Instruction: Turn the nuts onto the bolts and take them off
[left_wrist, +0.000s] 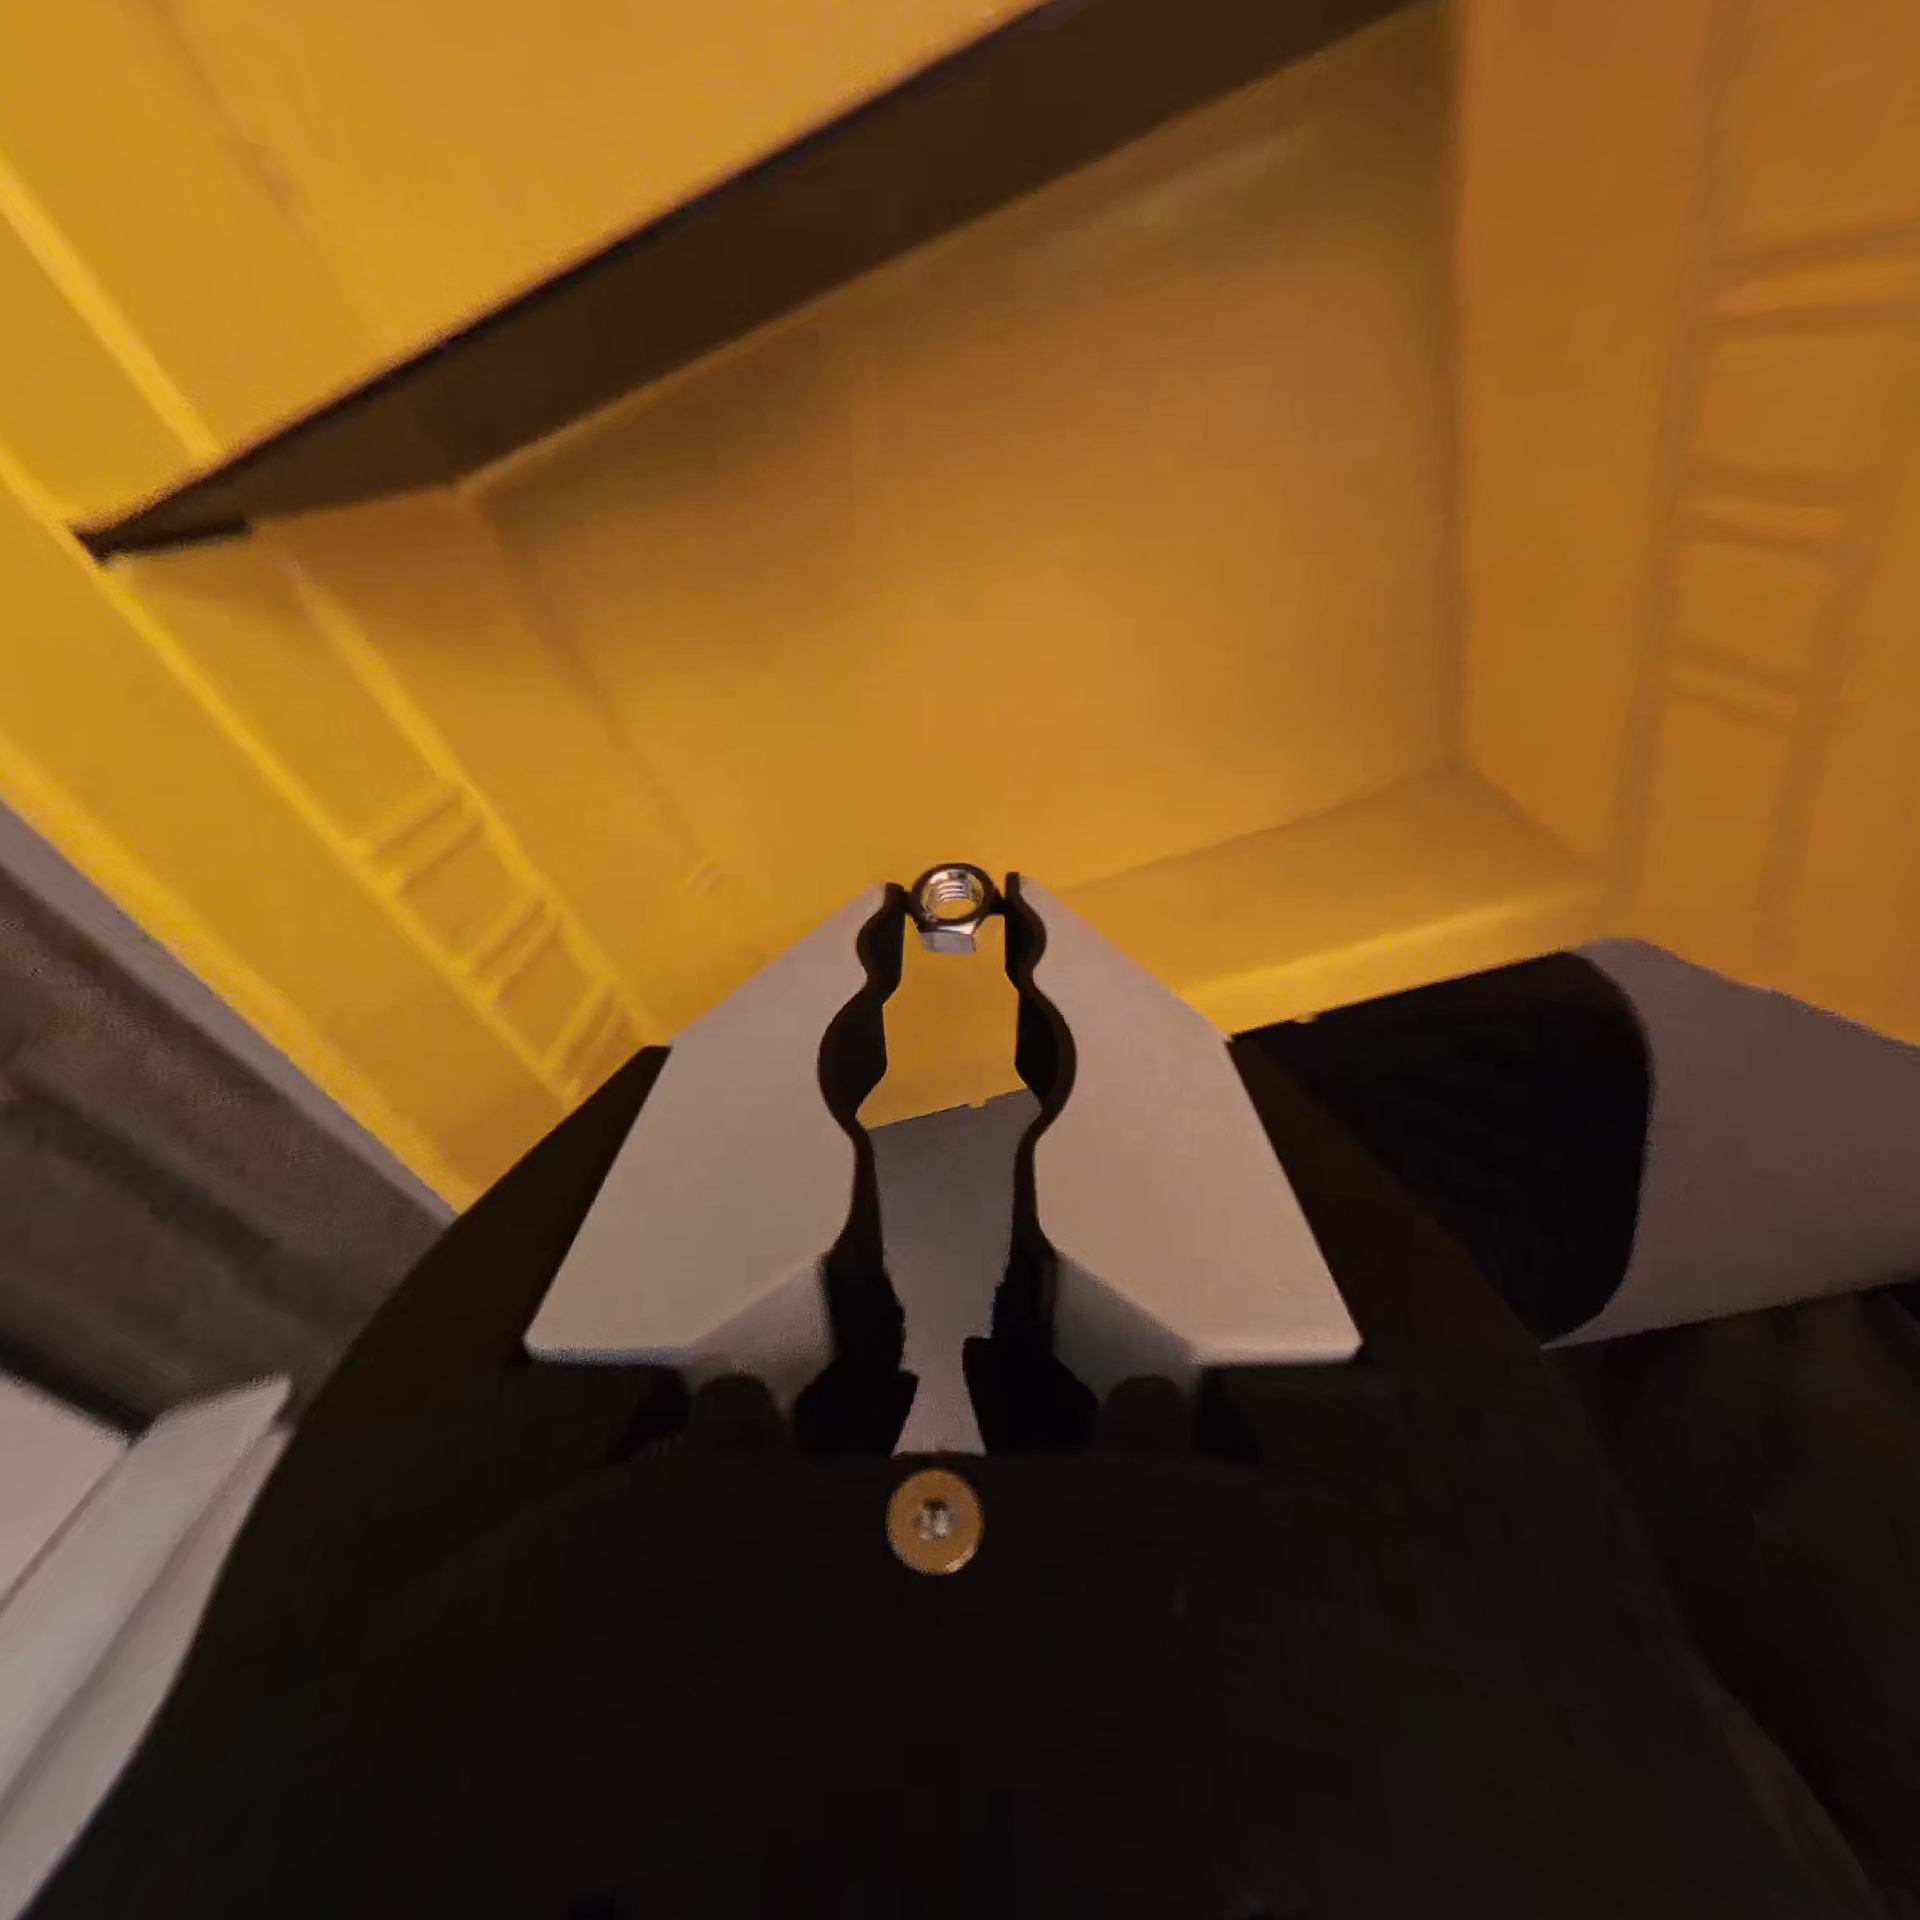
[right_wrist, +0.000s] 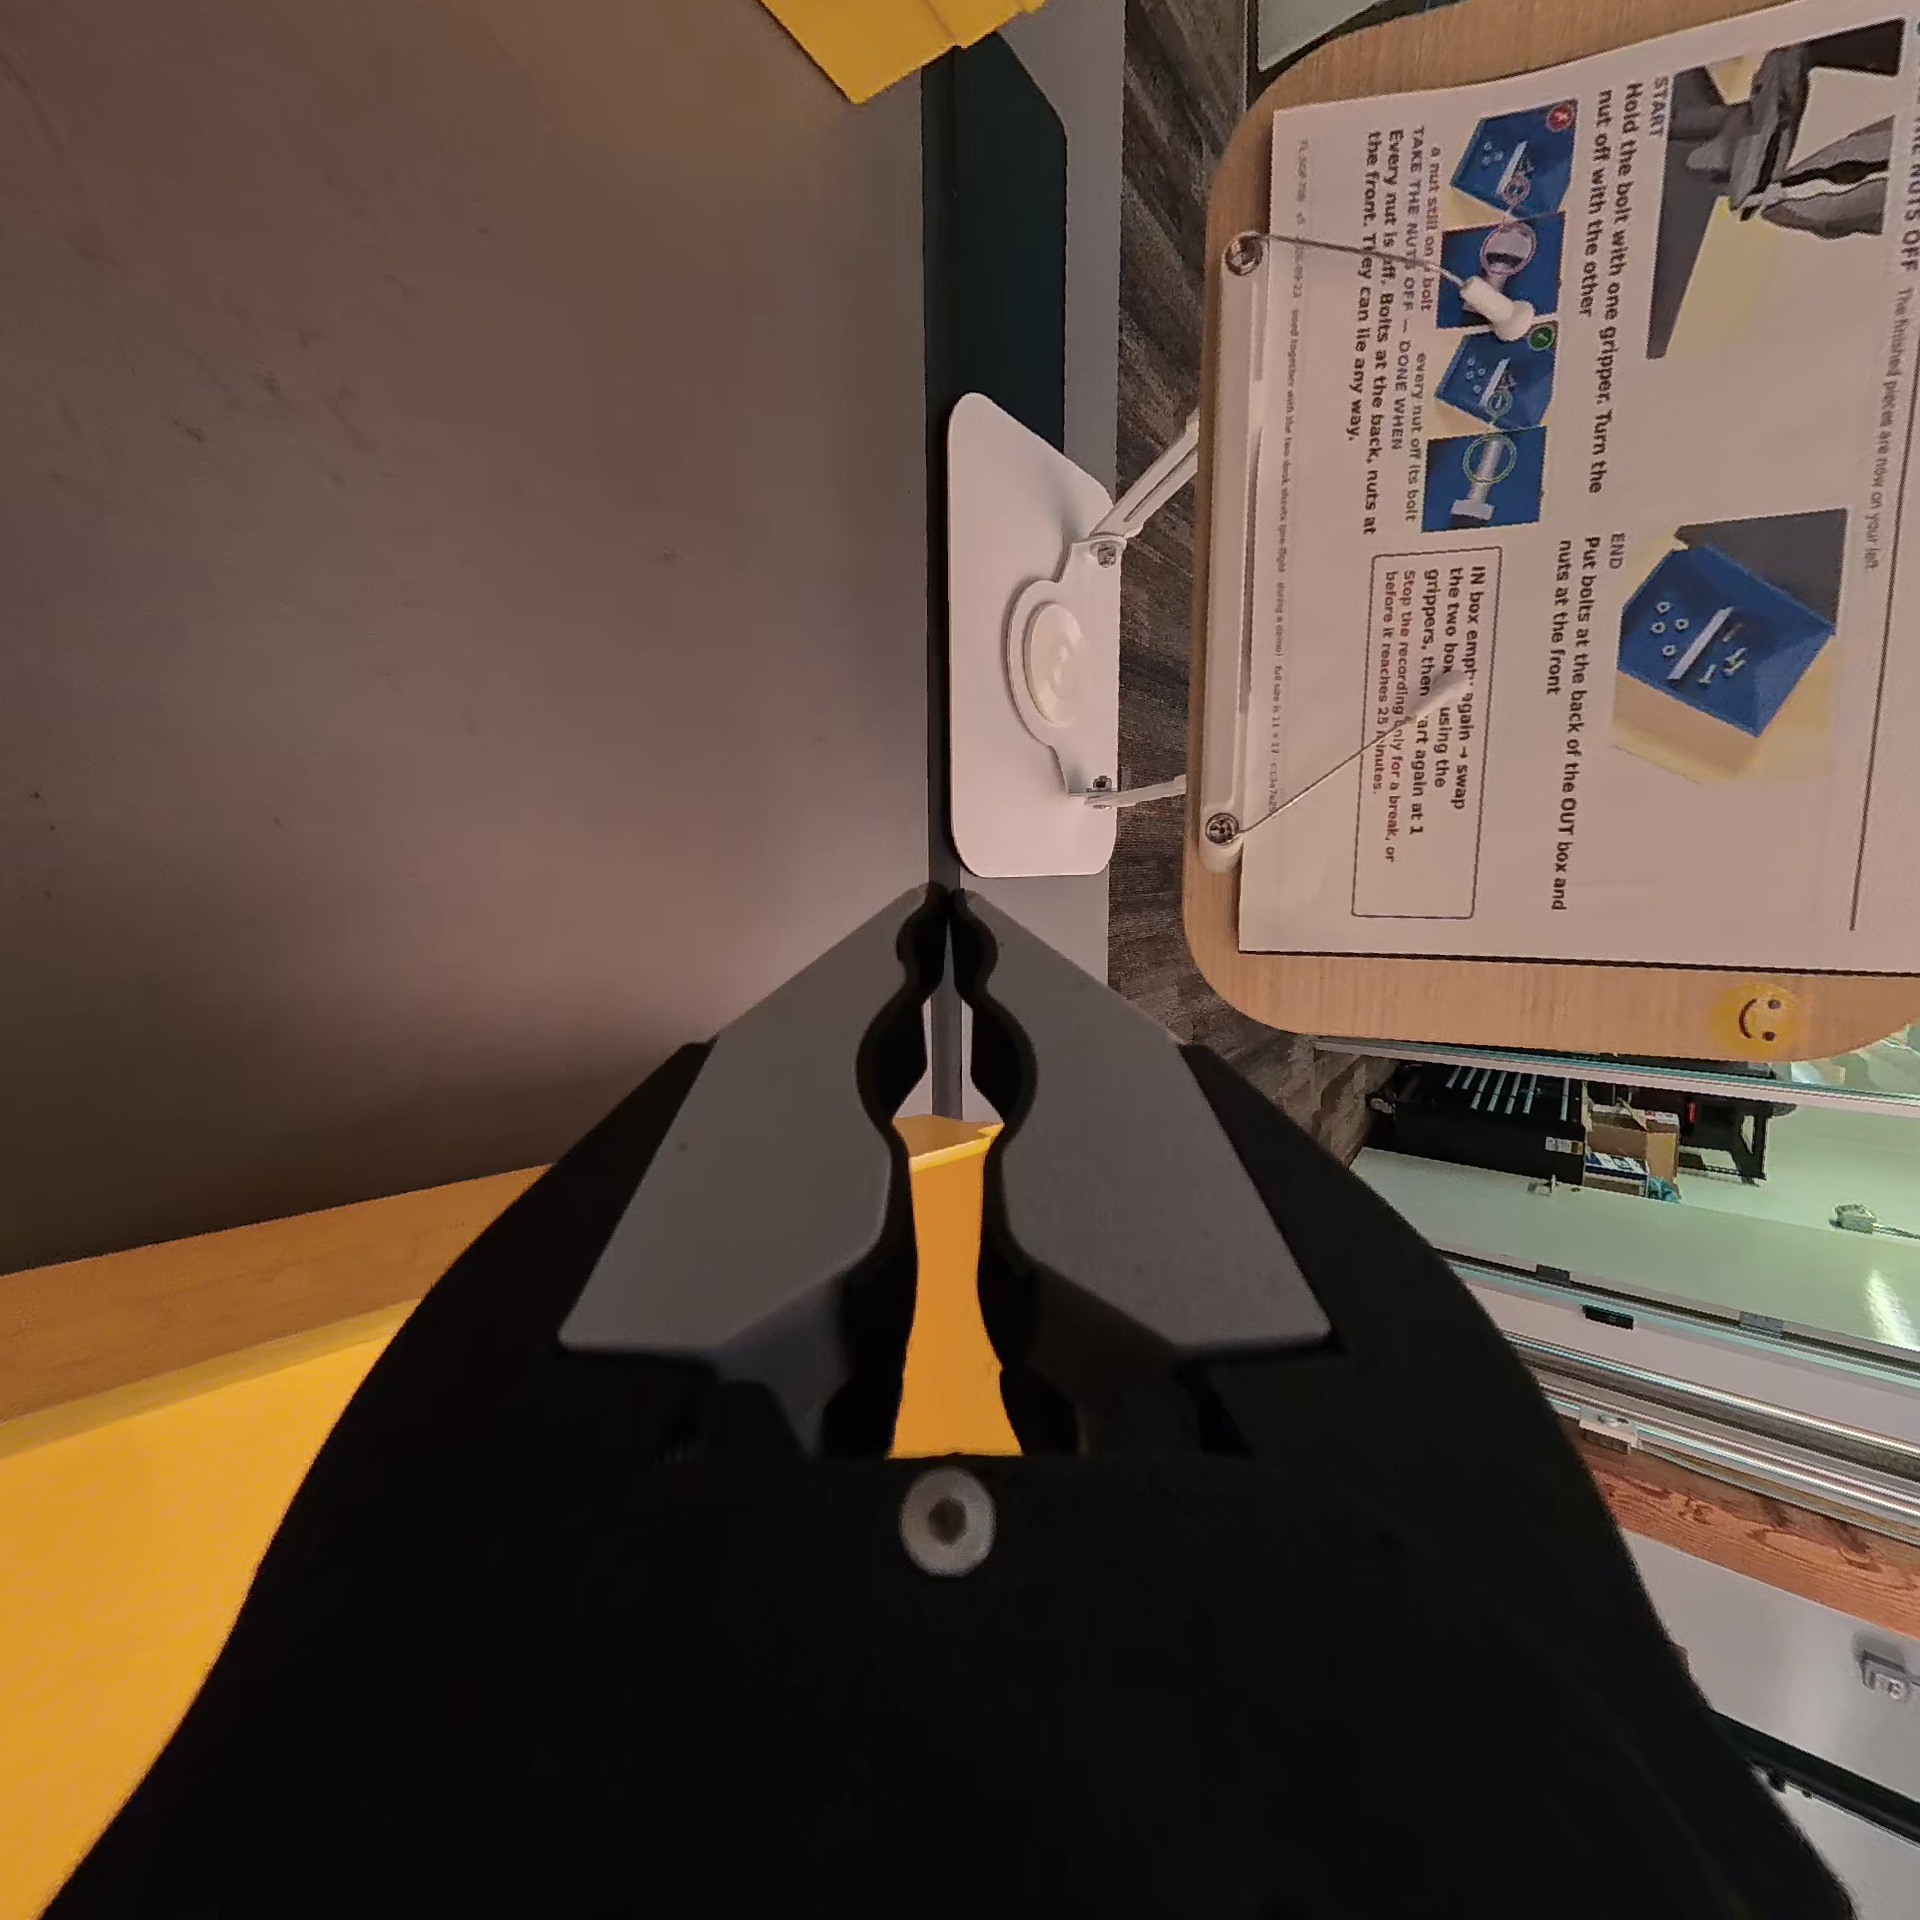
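Note:
In the left wrist view my left gripper (left_wrist: 948, 912) is shut on a small silver hex nut (left_wrist: 948, 904), pinched between the fingertips with its threaded hole facing the camera. It hangs over the inside of a yellow box (left_wrist: 1039, 582), above the compartment floor. A dark divider (left_wrist: 623, 343) crosses the box farther back. In the right wrist view my right gripper (right_wrist: 948, 899) is shut with its tips touching and nothing between them. It points at a grey table top (right_wrist: 468, 571), above a yellow box (right_wrist: 187, 1403). No bolt is in view.
A white stand base (right_wrist: 1029, 644) sits on the table's far edge and carries a wooden board (right_wrist: 1558, 977) with a printed instruction sheet (right_wrist: 1558, 520). A second yellow box corner (right_wrist: 894, 42) shows at the top. Grey table (left_wrist: 135, 1091) lies left of the box. Left tips to right tips: about 45 cm.

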